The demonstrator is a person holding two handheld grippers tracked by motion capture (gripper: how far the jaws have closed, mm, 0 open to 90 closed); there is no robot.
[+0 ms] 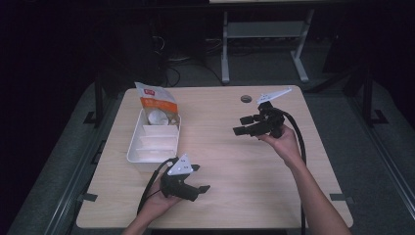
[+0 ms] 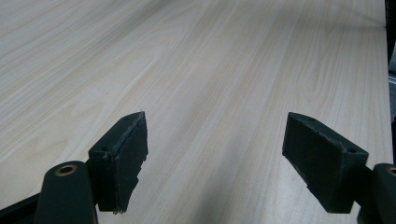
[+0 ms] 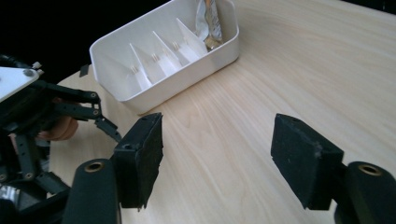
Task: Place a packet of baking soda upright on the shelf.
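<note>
A white divided tray (image 1: 133, 147) stands at the table's left. An orange and white snack bag (image 1: 156, 100) stands upright in its far compartment. My left gripper (image 1: 201, 177) rests low near the front edge, just right of the tray, and its jaws are open over bare wood (image 2: 215, 163). My right gripper (image 1: 239, 125) is held above the table right of centre and points left toward the tray. It is open with nothing between its pads (image 3: 217, 158). The right gripper view looks across at the tray (image 3: 163, 79), the bag (image 3: 208, 23) and the left gripper (image 3: 105, 114).
A small dark round grommet (image 1: 246, 99) sits in the wooden tabletop (image 1: 230, 161) near its far edge. Behind the table stands a grey desk frame (image 1: 225, 49) on a dark floor. A black cable (image 1: 296, 132) trails from the right gripper along the forearm.
</note>
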